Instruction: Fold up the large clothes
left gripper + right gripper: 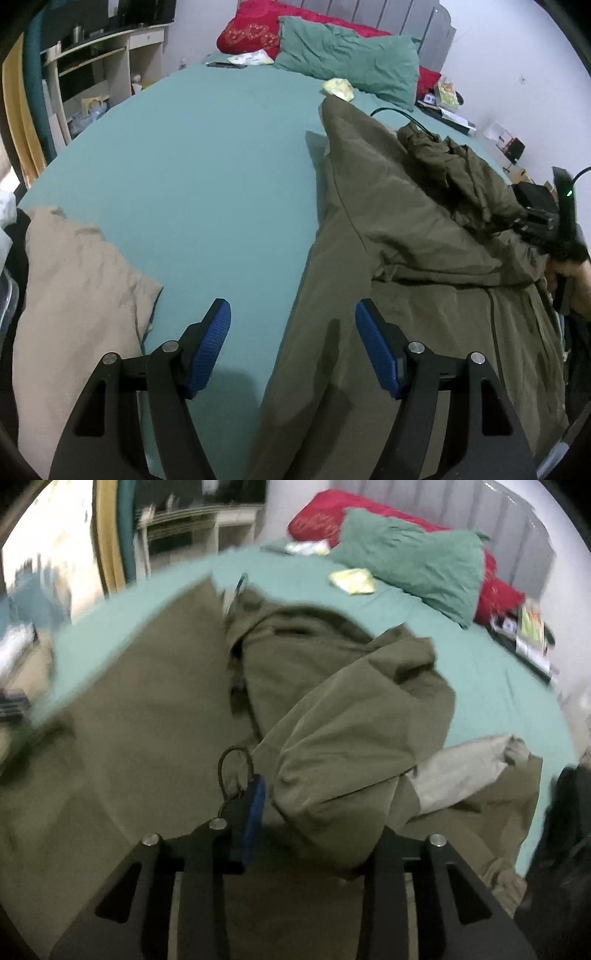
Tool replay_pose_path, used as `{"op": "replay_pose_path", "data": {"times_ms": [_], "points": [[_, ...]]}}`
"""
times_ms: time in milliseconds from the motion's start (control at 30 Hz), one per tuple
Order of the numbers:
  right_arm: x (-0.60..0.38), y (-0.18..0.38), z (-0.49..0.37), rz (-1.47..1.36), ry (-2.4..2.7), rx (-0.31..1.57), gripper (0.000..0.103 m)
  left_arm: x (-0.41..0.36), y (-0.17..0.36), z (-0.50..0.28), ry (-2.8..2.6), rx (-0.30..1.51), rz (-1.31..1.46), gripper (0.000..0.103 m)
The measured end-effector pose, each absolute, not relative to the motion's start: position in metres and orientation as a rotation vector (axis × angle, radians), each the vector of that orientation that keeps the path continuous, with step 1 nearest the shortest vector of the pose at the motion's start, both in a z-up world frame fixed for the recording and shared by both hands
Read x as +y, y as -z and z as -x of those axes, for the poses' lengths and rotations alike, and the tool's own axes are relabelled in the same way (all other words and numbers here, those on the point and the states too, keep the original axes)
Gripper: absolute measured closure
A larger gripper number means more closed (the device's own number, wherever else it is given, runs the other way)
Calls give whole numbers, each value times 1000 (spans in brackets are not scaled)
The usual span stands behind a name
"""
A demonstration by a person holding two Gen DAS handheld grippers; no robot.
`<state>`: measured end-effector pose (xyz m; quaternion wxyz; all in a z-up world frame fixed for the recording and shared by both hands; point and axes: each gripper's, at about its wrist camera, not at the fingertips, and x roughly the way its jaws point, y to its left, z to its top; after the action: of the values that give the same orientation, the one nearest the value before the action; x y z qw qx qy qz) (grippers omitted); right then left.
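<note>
Olive-green padded fabric coat (pixel 417 236) spread on teal-sheeted bed (pixel 207 173), left gripper (pixel 293 347) hovering fingers apart, empty, at its hem; right wrist view: right gripper (pixel 314 819) fingers clamped on bunched sleeve (pixel 343 760), apparently for folding inward.

Bed (pixel 207 155), teal sheet, is carrying: olive coat (pixel 388 229) sprawling right, beige cloth (pixel 74 295) lying near left, green pillow (pixel 347 59) over red one (pixel 251 27), possibly a phone (pixel 226 65).
</note>
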<state>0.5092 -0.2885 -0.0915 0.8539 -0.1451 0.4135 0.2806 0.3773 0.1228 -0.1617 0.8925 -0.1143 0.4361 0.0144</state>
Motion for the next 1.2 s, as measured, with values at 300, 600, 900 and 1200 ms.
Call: {"op": "replay_pose_path", "data": {"times_ms": [300,600,900,1200], "points": [[-331,31,-588,-8,-590,752,57,140,173,-389,-58,926,250,29],[-310,116,-505,180,-787,1184,10,144,186,-388,-51,966,317,29],[-376,76,-550,35,-370,889,10,135,173,-376,-60,893,284,29],[-313,134,-699,-145,-373,990,10,134,190,-385,-53,945,261,29]]}}
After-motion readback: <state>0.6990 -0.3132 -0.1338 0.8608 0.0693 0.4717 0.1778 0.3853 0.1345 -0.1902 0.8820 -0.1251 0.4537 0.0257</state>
